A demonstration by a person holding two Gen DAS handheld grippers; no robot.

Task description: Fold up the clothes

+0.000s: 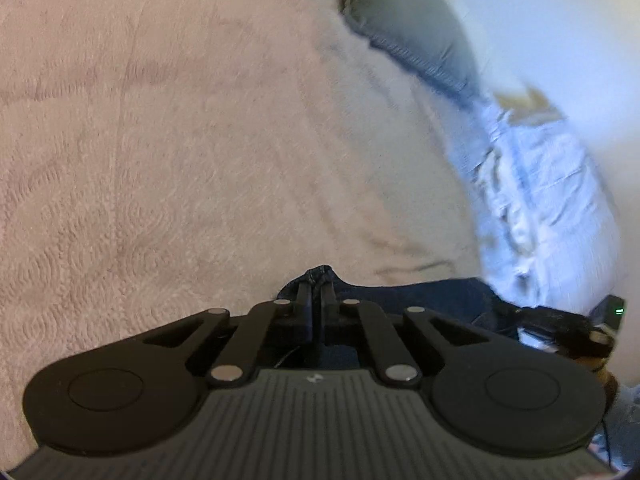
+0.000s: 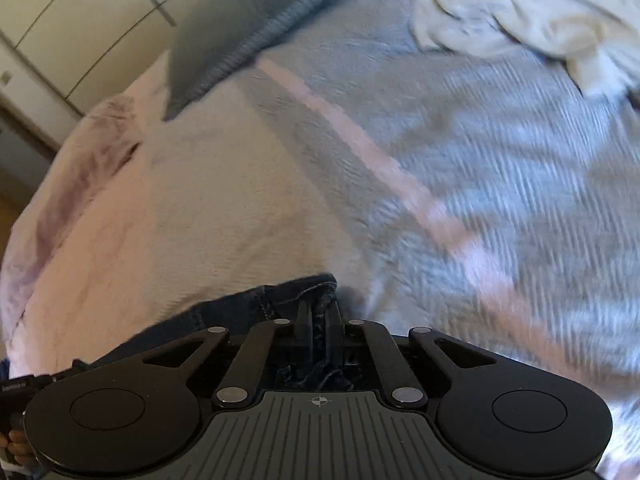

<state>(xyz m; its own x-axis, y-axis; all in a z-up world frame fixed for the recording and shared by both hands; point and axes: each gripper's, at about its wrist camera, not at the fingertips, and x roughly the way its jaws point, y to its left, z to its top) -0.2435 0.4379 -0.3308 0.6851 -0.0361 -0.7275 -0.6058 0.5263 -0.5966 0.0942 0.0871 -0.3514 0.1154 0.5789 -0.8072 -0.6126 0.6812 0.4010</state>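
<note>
Both grippers pinch the jeans: left gripper has its jaws nearly together on a dark denim edge at its tips, and right gripper likewise clamps bunched denim. Cloth spans between them over the bedspread ahead, probably held taut for a fold.

Both wrist cameras look forward along their fingers, close above a bedspread; each view takes in the same grey pillow at the far end.
</note>
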